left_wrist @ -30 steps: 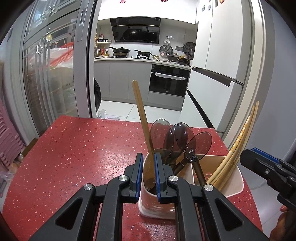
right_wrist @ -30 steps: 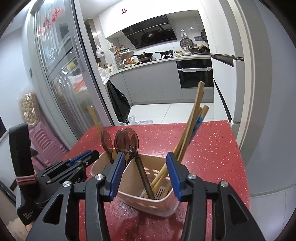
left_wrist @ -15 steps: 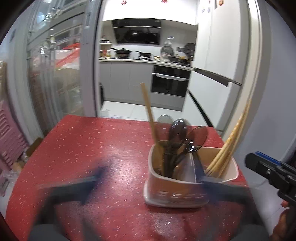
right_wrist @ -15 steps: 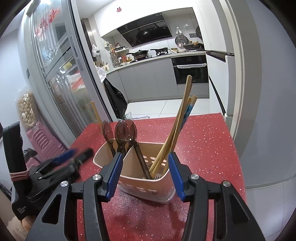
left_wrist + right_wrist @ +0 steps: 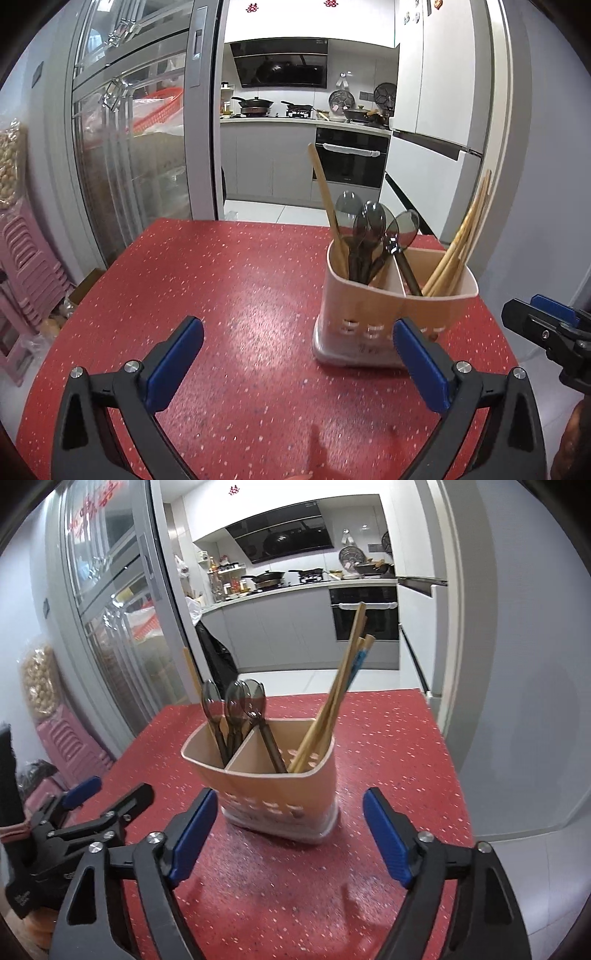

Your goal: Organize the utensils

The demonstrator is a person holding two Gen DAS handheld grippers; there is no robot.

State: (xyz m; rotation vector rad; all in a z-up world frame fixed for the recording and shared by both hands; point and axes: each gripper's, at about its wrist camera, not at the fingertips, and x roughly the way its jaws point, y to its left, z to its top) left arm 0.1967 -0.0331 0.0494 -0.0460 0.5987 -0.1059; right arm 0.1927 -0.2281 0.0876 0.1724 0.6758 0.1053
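Note:
A beige two-compartment utensil holder point(image 5: 373, 310) point(image 5: 266, 786) stands on the red speckled table point(image 5: 229, 288) point(image 5: 391, 746). Its left compartment holds dark translucent spoons point(image 5: 364, 229) point(image 5: 236, 705) and one wooden chopstick point(image 5: 323, 188); one spoon leans into the right compartment, beside a bundle of wooden chopsticks point(image 5: 465, 240) point(image 5: 340, 690). My left gripper point(image 5: 299, 365) is open and empty, pulled back in front of the holder. My right gripper point(image 5: 288, 834) is open and empty, just short of the holder; it also shows at the right edge of the left wrist view point(image 5: 546, 328).
The table's right edge point(image 5: 454, 760) drops to the floor beside a grey wall. Stacked pink stools point(image 5: 22, 266) stand left of the table. A glass sliding door point(image 5: 147, 147) and the kitchen lie beyond the far edge.
My left gripper let go of the holder's left rim, opened wide and drew back. My right gripper backed away from around the holder and opened wider. The holder stays on the table.

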